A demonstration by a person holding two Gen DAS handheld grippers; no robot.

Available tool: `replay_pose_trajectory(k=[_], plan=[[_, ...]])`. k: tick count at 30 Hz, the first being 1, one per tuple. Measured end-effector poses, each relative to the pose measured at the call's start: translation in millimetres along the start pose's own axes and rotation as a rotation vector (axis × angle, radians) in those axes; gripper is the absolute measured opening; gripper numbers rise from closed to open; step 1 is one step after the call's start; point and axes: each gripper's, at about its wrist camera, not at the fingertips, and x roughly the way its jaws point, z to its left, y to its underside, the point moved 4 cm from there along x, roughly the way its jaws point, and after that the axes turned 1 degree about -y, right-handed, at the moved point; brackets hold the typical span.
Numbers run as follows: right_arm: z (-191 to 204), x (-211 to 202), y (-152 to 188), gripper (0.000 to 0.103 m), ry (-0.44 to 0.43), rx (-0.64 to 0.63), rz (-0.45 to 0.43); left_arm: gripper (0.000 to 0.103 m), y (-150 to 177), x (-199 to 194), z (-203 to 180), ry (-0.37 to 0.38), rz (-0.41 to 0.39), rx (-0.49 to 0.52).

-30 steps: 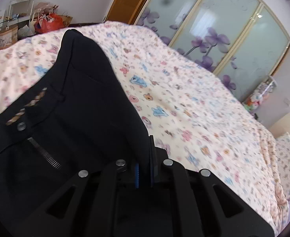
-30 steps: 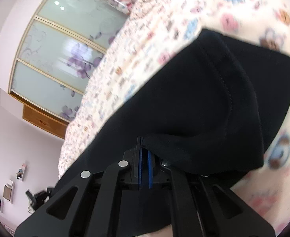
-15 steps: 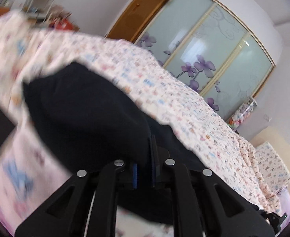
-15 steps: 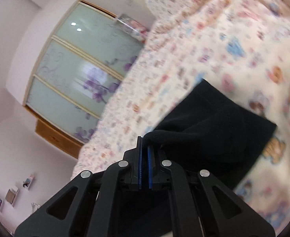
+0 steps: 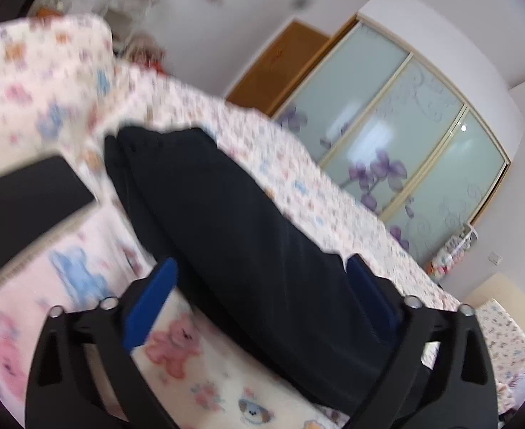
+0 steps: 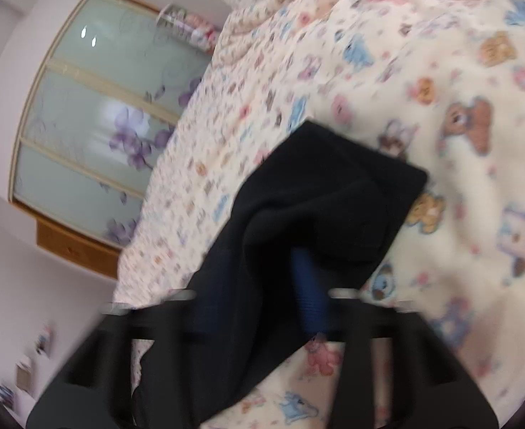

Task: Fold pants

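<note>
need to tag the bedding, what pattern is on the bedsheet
Cream bedsheet printed with small cartoon animals, clearest in the right wrist view.

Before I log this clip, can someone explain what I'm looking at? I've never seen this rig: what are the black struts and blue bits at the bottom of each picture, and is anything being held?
There is no robot here. A person holds a two-finger tool in each hand, and each tool carries a wide-angle camera looking forward along its fingers, so each picture is one tool's own view. The black struts are the tool's frame; the blue pieces are the pads on its fingers.

In the left view, the left gripper has its fingers wide apart, with the dark pants lying between them on the cartoon-print bedspread. It holds nothing.

In the right view, the right gripper also looks open, its blue pads apart over the pants, though that picture is blurred. The pants lie in a folded bundle on the bedspread.

Behind is a wardrobe with frosted, flower-printed doors.
</note>
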Motion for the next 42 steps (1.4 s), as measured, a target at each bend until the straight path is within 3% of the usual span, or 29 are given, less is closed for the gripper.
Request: replay_pose_trajectory(k=[2, 4, 5, 9, 12, 14, 16, 18, 19, 21, 22, 23, 25, 26, 28, 30, 34, 36, 40, 42], plan=[[1, -15, -5, 0.076, -0.024, -0.007, -0.046, 0.101, -3, -6, -2, 0.003, -0.043, 0.021], [-2, -25, -11, 0.065, -0.029, 0.003, -0.068, 0.101, -1, -4, -10, 0.014, -0.038, 0.05], [-5, -27, -12, 0.065, -0.028, 0.012, -0.065, 0.101, 0, -4, -9, 0.015, -0.031, 0.059], [-14, -15, -6, 0.065, -0.026, 0.061, 0.044, 0.101, 3, 2, -8, 0.015, 0.001, 0.065], [-10, 0, 8, 0.065, -0.066, 0.089, 0.147, 0.101, 3, 5, -5, 0.013, 0.015, 0.06], [-12, 15, 14, 0.065, -0.118, 0.173, 0.202, 0.101, 4, 8, -4, 0.013, 0.024, 0.063], [-15, 26, 12, 0.065, -0.14, 0.248, 0.204, 0.101, 6, 10, -3, 0.013, 0.031, 0.068], [-17, 38, 3, 0.065, -0.09, 0.248, 0.155, 0.101, 6, 12, -2, 0.014, 0.036, 0.069], [-17, 42, 0, 0.065, -0.054, 0.218, 0.131, 0.101, 6, 13, -1, 0.015, 0.04, 0.067], [-19, 55, -8, 0.03, 0.028, 0.113, 0.078, 0.101, 6, 14, 1, 0.018, 0.048, 0.059], [-17, 56, -10, 0.004, 0.046, 0.067, 0.053, 0.101, 6, 15, 3, 0.018, 0.053, 0.054], [-6, 54, -13, 0.005, 0.044, -0.029, 0.015, 0.101, 6, 16, 4, 0.018, 0.058, 0.049], [35, 38, -15, 0.005, -0.084, -0.24, -0.07, 0.101, 6, 18, 6, 0.02, 0.067, 0.037], [71, 19, -7, 0.005, -0.128, -0.459, -0.151, 0.101, 6, 19, 8, 0.022, 0.07, 0.032], [88, 3, 2, 0.004, -0.113, -0.601, -0.232, 0.101, 6, 19, 7, 0.023, 0.073, 0.03], [55, 17, -6, 0.004, 0.011, -0.443, -0.147, 0.101, 7, 20, 7, 0.024, 0.077, 0.032], [-29, 47, -4, 0.004, 0.12, -0.042, 0.062, 0.101, 7, 19, 7, 0.028, 0.079, 0.029], [-33, 45, -4, 0.004, 0.084, -0.003, 0.061, 0.101, 6, 20, 7, 0.028, 0.08, 0.028], [-6, 23, -4, 0.004, 0.014, -0.073, -0.006, 0.101, 6, 20, 8, 0.028, 0.081, 0.027], [-8, 23, -4, 0.004, 0.055, -0.077, -0.009, 0.101, 6, 20, 8, 0.027, 0.082, 0.027]])
